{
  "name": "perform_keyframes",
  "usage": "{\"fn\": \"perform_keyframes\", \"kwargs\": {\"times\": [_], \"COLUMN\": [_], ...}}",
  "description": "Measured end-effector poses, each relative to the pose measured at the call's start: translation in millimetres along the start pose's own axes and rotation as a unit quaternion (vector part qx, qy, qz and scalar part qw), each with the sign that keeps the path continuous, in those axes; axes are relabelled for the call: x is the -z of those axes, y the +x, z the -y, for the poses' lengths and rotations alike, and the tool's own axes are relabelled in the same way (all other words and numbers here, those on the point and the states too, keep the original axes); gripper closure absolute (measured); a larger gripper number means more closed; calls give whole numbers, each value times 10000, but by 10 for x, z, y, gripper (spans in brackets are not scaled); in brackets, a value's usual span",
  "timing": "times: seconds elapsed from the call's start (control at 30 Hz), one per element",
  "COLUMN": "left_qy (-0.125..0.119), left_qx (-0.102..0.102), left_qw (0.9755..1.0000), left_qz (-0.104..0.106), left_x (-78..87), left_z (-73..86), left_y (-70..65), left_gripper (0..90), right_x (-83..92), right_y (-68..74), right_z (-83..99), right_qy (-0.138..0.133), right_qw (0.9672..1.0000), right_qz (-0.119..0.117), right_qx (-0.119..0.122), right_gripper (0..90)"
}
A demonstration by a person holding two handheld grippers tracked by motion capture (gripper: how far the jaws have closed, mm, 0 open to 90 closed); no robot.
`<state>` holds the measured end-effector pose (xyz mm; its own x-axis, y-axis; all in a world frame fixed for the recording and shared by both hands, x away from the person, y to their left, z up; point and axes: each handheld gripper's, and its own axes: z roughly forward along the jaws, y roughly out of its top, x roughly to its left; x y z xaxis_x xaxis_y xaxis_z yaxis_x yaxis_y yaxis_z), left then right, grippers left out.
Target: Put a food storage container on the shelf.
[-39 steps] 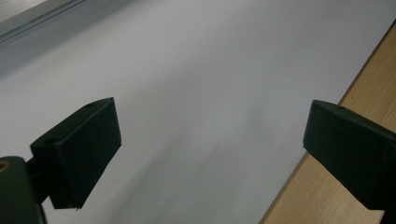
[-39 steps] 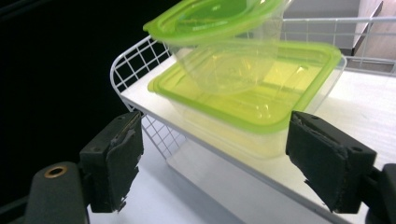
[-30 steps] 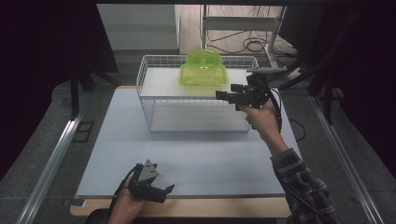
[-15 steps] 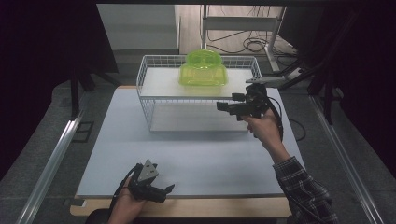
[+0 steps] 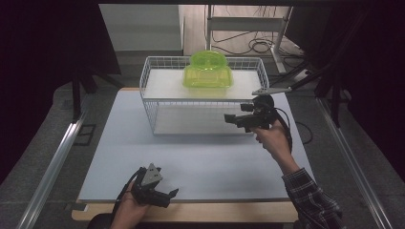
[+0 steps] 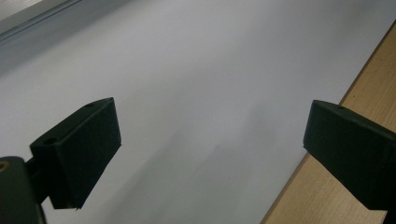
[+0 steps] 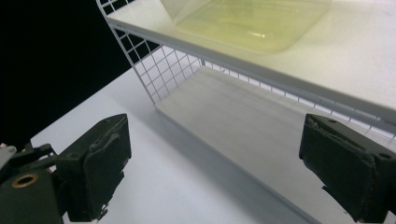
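Over the last second the right hand-held gripper [image 5: 232, 118] has sunk from beside the green plastic house [image 5: 208, 70] to the front right of the white wire rack [image 5: 153, 112]. Its jaws have just been opening and now stand wide with nothing between them. The house sits alone on the rack's upper shelf [image 7: 355, 60], so the placing looks finished and this arm is backing away. The left hand-held gripper [image 5: 168, 195] rests wide and empty at the near edge of the table [image 5: 210, 162].
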<state>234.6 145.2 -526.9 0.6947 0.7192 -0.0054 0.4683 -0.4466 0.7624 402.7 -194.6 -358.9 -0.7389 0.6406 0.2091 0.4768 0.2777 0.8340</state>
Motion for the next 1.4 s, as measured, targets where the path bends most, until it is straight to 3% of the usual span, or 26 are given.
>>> {"fn": "perform_keyframes", "kwargs": {"times": [0.8, 1.4], "left_qy": [68, 110], "left_qx": [39, 16], "left_qw": [9999, 9999], "left_qz": [74, 41], "left_x": [-11, -16], "left_z": [0, 4], "left_y": [-7, -10], "left_gripper": [41, 41], "right_x": [-133, -178], "right_y": [53, 57], "right_z": [415, 722], "right_qy": [235, 285], "right_qw": [9991, 9993], "right_qz": [49, 19], "right_qx": [358, 228], "right_gripper": [71, 34]}}
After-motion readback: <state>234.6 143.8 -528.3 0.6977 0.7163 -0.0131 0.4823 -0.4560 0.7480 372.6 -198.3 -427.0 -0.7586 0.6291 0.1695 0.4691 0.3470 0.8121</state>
